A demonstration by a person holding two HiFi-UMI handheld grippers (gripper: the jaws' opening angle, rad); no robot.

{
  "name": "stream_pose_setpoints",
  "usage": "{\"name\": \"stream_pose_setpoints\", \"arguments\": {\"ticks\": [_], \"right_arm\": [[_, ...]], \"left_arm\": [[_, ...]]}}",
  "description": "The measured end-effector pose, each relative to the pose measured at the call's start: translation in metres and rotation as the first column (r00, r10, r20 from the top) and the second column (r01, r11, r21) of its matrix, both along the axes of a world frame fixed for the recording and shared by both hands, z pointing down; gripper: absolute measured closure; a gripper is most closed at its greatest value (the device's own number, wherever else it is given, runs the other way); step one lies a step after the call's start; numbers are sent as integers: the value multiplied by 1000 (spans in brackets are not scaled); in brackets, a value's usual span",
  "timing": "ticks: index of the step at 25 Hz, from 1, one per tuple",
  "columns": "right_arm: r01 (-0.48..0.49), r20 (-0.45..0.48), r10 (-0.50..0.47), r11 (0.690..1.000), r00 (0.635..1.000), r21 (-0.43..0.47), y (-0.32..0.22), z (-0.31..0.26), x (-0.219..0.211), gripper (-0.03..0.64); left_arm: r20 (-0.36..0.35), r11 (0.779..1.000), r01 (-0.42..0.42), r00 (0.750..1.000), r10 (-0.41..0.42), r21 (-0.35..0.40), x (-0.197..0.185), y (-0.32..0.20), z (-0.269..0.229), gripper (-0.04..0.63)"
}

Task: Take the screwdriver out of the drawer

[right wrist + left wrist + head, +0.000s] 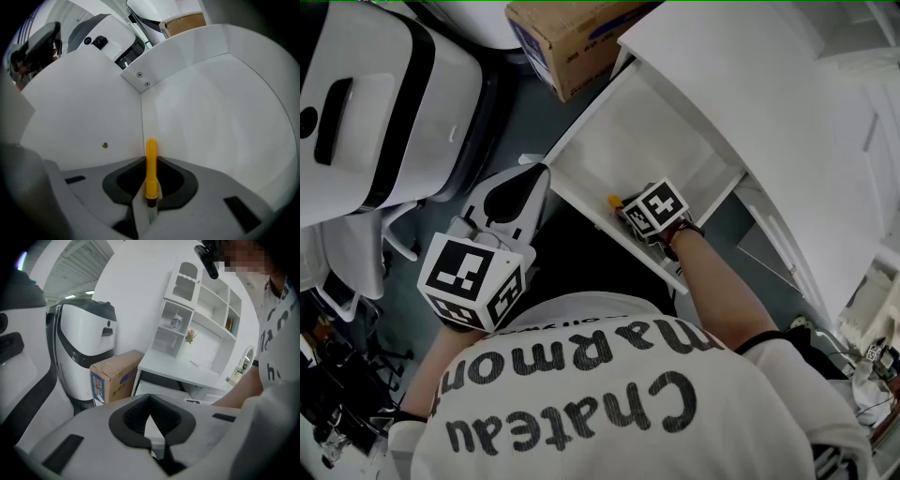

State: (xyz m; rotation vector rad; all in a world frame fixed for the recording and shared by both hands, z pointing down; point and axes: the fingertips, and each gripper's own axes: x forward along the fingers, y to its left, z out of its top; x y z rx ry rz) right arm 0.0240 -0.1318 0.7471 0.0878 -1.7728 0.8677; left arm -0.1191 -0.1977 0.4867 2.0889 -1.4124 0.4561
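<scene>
White drawer [656, 131] stands open; right gripper [150, 201] grips the yellow screwdriver [151, 161]. Next, I judge: lift it clear. Left gripper [151, 446] idles, jaws together.

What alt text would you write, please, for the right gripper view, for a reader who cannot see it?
The right gripper is shut on a yellow-handled screwdriver, whose handle sticks out past the jaws, away from the camera. Behind it is the inside of a white drawer, seen towards one inner corner where two walls meet.
</scene>
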Motion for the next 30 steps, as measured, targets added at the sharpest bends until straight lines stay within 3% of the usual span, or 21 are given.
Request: {"name": "stream_pose_setpoints", "arguments": {"ticks": [6, 17, 30], "right_arm": [[-9, -3, 9, 999, 1000, 37, -2, -6, 5, 537], [-136, 61, 130, 985, 990, 105, -16, -47, 4, 537], [-265, 107, 245, 930, 964, 256, -41, -105, 4, 537]], "left_arm": [[-6, 1000, 6, 1000, -6, 25, -1, 3, -14, 572], [-7, 996, 2, 1000, -1, 84, -2, 3, -46, 572], [-27, 982, -35, 999, 41, 184, -9, -5, -92, 572]]}}
